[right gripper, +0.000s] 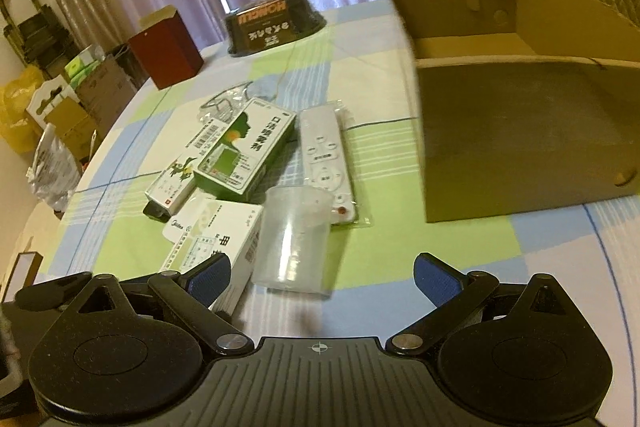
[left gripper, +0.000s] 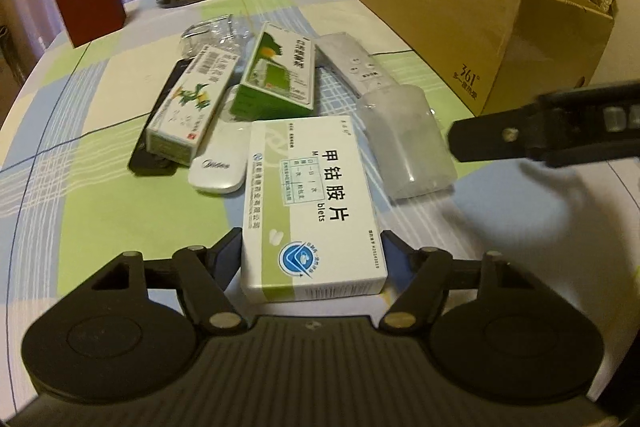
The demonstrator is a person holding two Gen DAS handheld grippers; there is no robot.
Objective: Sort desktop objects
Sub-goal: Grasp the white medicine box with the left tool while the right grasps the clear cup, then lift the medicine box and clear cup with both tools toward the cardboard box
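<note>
Now the left tool (left gripper: 314,255) pinches the white medicine box (left gripper: 310,203), the right tool (right gripper: 320,279) spread near the plastic cup (right gripper: 294,239); a tilted lift could slip it

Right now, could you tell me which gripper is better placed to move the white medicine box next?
Left. The left gripper already has its jaws on both sides of the white medicine box, whereas the right gripper is open and empty, facing the clear plastic cup.

My left wrist view sits low over the counter (left gripper: 120,211), looking forward along its fingers, very near the white tablet box (left gripper: 312,203). My right wrist view looks from further right and slightly higher. Both share the pile of boxes, the clear cup (right gripper: 296,239) and the cardboard box (right gripper: 520,131).
</note>
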